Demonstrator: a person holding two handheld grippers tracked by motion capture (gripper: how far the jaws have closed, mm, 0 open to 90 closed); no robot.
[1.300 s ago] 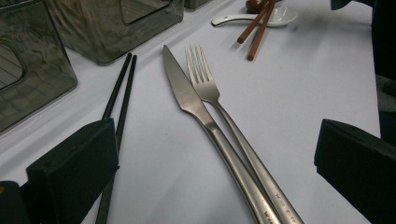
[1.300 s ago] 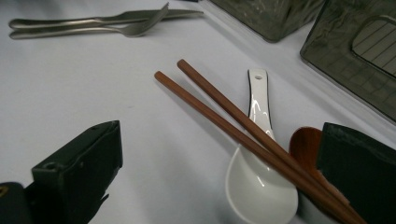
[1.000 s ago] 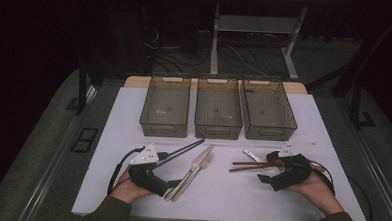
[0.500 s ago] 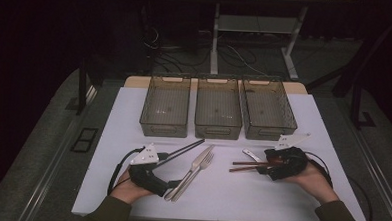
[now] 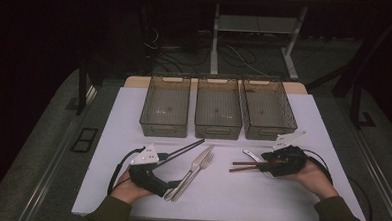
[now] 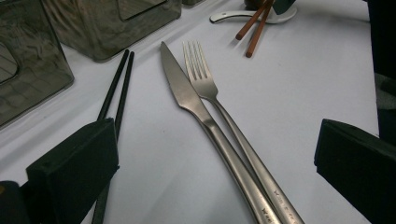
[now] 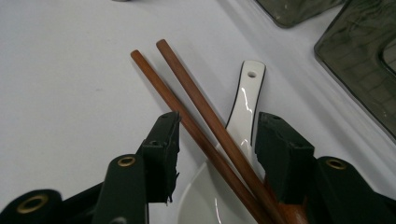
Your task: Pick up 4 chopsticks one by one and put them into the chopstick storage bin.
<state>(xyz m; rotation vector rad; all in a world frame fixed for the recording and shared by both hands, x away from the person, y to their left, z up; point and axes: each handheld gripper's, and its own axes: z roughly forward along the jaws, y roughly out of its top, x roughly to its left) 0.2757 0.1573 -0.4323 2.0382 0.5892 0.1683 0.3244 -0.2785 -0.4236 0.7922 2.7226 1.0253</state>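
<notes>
Between the closing, half-spread jaws of the right gripper (image 7: 215,140): brown chopsticks (image 7: 196,116) and white spoon (image 7: 245,105), unpinched. Between wide-spread left gripper (image 6: 215,154) jaws: knife (image 6: 187,93), fork (image 6: 205,84).

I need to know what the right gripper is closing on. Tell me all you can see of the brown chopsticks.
The brown chopsticks are a pair of slim, round, reddish-brown sticks, wood by the look. They lie side by side, nearly flat, across the white spoon, their far ends on the white table. They run between the jaws of the right gripper, which have just been closing; gaps remain on both sides, so the pads do not press them yet.
</notes>
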